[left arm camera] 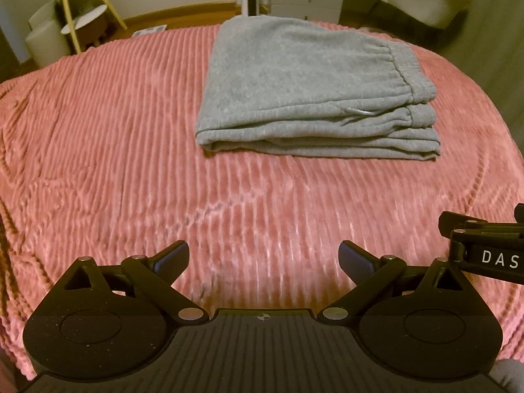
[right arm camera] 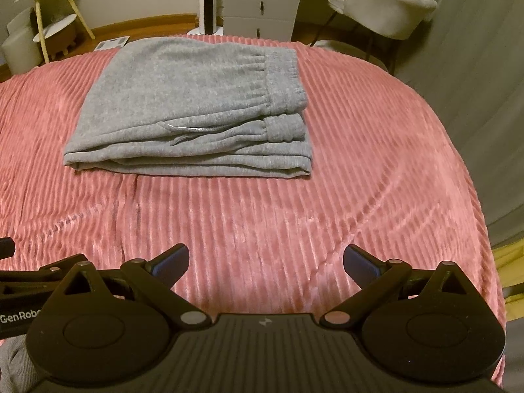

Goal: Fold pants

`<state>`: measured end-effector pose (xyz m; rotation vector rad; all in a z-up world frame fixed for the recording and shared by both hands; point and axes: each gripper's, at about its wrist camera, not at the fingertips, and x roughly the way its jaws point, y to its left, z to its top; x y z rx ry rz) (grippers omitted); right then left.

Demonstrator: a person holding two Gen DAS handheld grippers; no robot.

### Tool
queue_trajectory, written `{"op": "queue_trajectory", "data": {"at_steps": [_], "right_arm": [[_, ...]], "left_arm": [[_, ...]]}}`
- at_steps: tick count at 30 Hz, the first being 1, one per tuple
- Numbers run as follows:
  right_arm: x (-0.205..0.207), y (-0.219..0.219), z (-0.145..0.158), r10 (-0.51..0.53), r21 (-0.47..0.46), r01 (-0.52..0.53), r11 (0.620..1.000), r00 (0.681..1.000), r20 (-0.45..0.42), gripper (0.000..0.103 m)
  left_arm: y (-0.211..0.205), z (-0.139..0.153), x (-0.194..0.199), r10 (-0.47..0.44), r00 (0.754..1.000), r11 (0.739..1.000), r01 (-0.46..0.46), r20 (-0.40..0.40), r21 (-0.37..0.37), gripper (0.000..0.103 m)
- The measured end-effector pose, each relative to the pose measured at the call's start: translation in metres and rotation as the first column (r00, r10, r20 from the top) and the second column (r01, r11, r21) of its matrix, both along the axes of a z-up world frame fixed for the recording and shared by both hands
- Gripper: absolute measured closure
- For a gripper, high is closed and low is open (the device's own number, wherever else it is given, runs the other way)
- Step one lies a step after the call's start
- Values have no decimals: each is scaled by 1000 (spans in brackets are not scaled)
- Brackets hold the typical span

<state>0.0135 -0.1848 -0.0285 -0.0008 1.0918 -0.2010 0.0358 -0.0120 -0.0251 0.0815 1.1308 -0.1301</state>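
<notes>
— Left wrist view, item one: grey sweatpants [left arm camera: 304, 95], folded into a compact stack, elastic waistband on the right side, lying on the pink ribbed blanket [left arm camera: 114, 170] of the bed, toward its far edge.

— Condition?

— Folds look finished, I'd say; layers squared, nothing trailing. Little left beyond perhaps a tidy-up.

— Item two?

— Left gripper [left arm camera: 263, 257]: fingers spread wide, nothing between them, well apart from the sweatpants, above bare blanket. Part of the right gripper's body shows at the right edge.

— Right wrist view?

— Same sweatpants [right arm camera: 193, 111], same stack, a pale drawstring tip poking from the near layers. Right gripper [right arm camera: 266, 260]: fingers likewise wide apart, holding nothing, touching nothing, near edge of the bed.
</notes>
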Motion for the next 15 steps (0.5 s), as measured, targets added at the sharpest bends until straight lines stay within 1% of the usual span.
{"op": "queue_trajectory", "data": {"at_steps": [15], "right_arm": [[1,-1,0,1,4,-1,1000,1000,-1,3]], "left_arm": [[-2,2,0,-12,1000,1000,12,5,1,3]]}}
